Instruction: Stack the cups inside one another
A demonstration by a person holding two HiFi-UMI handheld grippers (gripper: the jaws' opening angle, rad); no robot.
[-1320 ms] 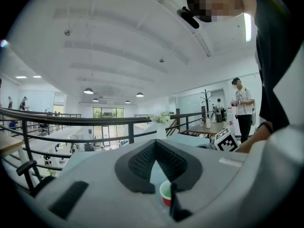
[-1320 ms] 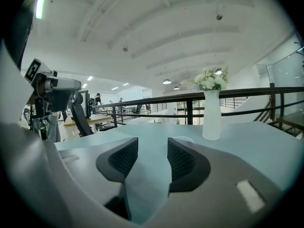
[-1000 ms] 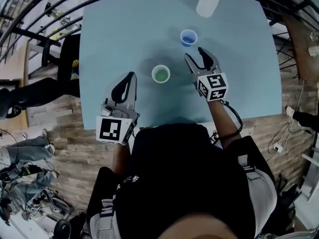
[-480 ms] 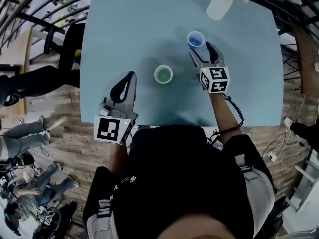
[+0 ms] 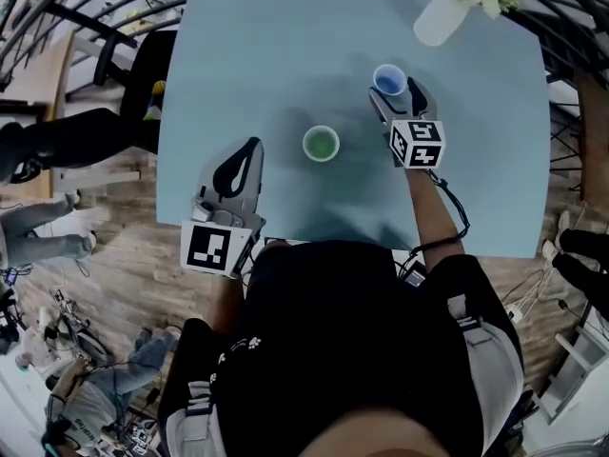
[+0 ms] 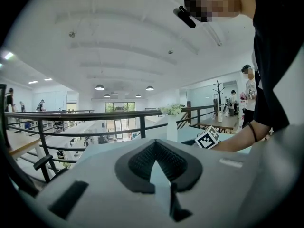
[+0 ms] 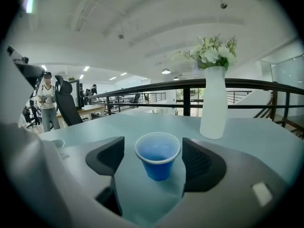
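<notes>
A blue cup stands upright on the pale blue table, towards the far right. My right gripper is open around it. In the right gripper view the blue cup sits between the two dark pads with a gap on each side. Those jaws have just been opening, with the cup between them and untouched. A green cup stands alone mid-table, left of the right gripper. My left gripper rests near the table's front edge, shut with nothing in it; its tips meet in the left gripper view.
A white vase with flowers stands at the far right corner, just beyond the blue cup, and rises as the vase behind the right jaw. A black chair stands off the table's left side. Black railings run behind the table.
My right gripper moved forward and down to the blue cup, and its jaws spread, so the cup now stands between them. The left gripper stayed put.
</notes>
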